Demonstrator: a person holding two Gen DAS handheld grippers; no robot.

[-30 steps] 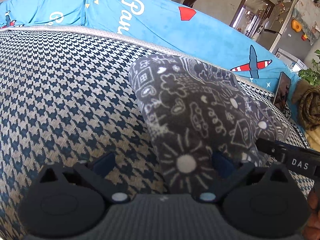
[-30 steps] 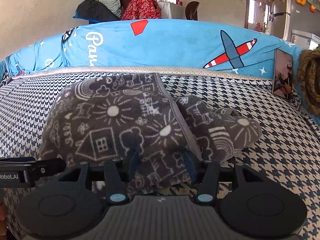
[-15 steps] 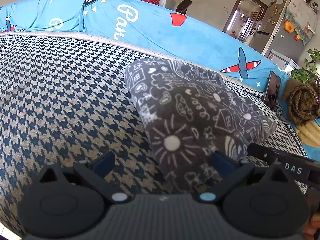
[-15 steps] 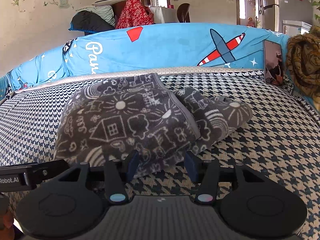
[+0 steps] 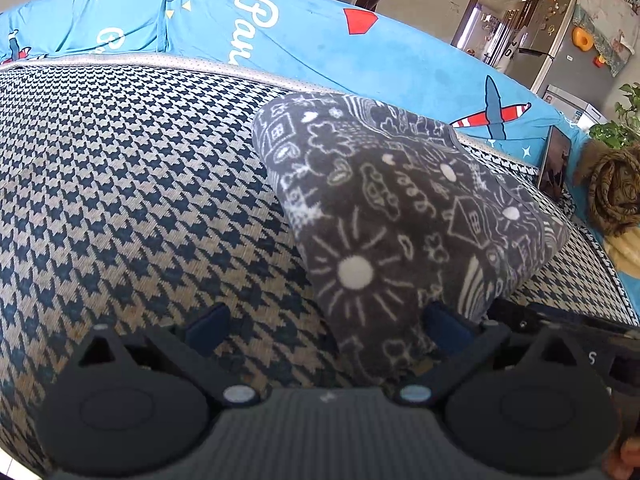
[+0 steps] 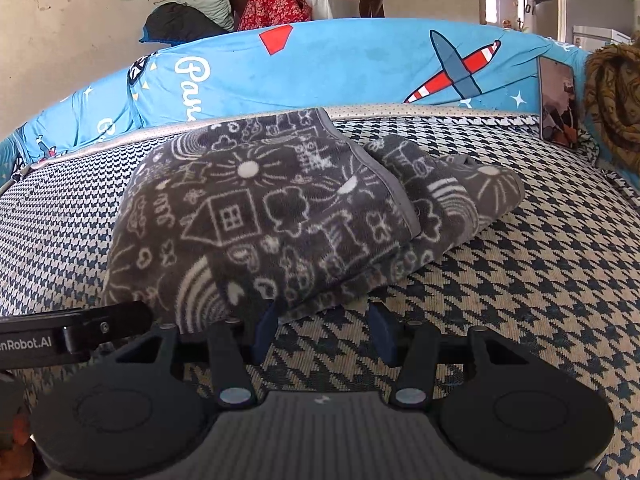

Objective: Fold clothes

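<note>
With both sets of fingers spread wide and gripping nothing, the left hand-held gripper (image 5: pixel 324 330) sits at the near left corner of the garment (image 5: pixel 384 216), whose corner lies between its fingers. The right hand-held gripper (image 6: pixel 322 330) sits at the near edge of the same garment (image 6: pixel 280 216), which lies just ahead of its fingertips.

The dark, doodle-printed fleece rests on the sofa seat (image 5: pixel 120 184), already doubled into a thick bundle. A hemmed edge (image 6: pixel 384 184) crosses the top, and a looser lump (image 6: pixel 472 196) spills out to the right.

Such a scene fits either a fold just laid down and let go, or a bundle about to be gripped for another fold.

If more folding follows, a good grip would take all layers at the near corners together. The fleece looks thick and soft, so a shallow pinch would likely catch only the top layer. The right lump is best tucked in so the edges line up.
</note>
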